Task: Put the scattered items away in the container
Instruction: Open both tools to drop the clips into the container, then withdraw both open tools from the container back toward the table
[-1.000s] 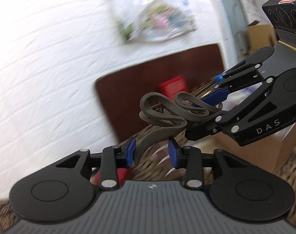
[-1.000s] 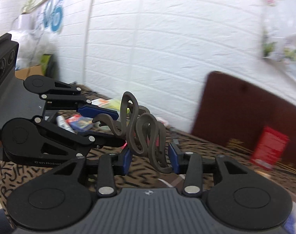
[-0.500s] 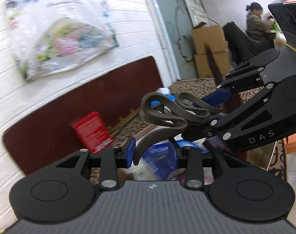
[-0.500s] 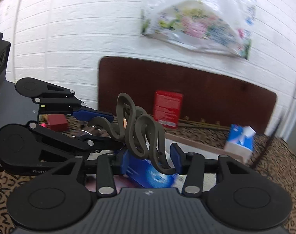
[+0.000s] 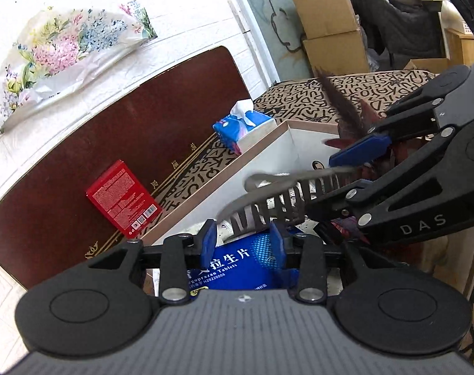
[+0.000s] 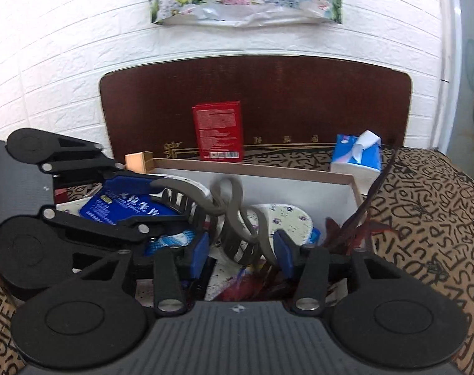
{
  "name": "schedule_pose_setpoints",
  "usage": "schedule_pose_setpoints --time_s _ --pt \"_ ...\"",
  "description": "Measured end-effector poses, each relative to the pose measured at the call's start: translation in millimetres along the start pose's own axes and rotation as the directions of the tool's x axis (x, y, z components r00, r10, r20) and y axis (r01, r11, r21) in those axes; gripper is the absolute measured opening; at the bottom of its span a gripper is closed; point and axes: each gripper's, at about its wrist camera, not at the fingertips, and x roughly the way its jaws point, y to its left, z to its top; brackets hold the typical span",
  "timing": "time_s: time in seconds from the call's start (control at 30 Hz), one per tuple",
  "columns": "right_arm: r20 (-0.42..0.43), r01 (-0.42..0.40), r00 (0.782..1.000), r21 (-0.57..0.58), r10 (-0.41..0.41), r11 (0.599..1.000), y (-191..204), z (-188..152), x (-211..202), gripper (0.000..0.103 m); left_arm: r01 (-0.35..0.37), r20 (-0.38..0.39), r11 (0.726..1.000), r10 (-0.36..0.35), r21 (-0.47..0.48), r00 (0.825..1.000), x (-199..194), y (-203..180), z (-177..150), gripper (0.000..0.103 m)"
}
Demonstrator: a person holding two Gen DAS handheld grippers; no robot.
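Grey-brown hair claw (image 6: 234, 218) lying crosswise over box (image 6: 346, 178), between both opening grippers, neither pressing it.

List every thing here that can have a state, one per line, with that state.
hair clip: blurred, above the container, between the right gripper's pads.
right gripper: jaws opening, pads apart from the clip.
left gripper: jaws opening, clip's end at its tips, grip unclear.
container: open-topped, partly filled.
tablet box: lying inside the container.
tissue pack: open, a tissue sticking out.
red box: upright against the board.
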Motion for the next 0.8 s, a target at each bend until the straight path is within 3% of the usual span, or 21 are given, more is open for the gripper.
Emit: schedule_pose_setpoints --time_s 0.13,0.37,0.43,0.8 --pt "0.024 0.016 1.000 -0.004 -0.016 1.000 1 1 -8 0.061 -0.012 0.002 0.999 0.012 -0.037 1.000 -2 3 -2 0.052" --pt "0.050 0.004 0.999 -0.017 -0.003 1.000 10 6 -19 0.065 -0.022 0.016 0.998 0.023 -0.053 1.000 -17 4 -5 0.057" --pt "0.066 -0.029 0.997 -0.011 0.030 1.000 16 9 -23 0.076 -0.006 0.031 0.998 0.008 -0.067 0.999 -25 7 -7 0.065" --pt "0.134 -0.111 0.983 -0.123 0.128 0.986 97 18 -41 0.084 -0.100 0.064 0.980 0.113 -0.173 0.992 -100 40 -53 0.065"
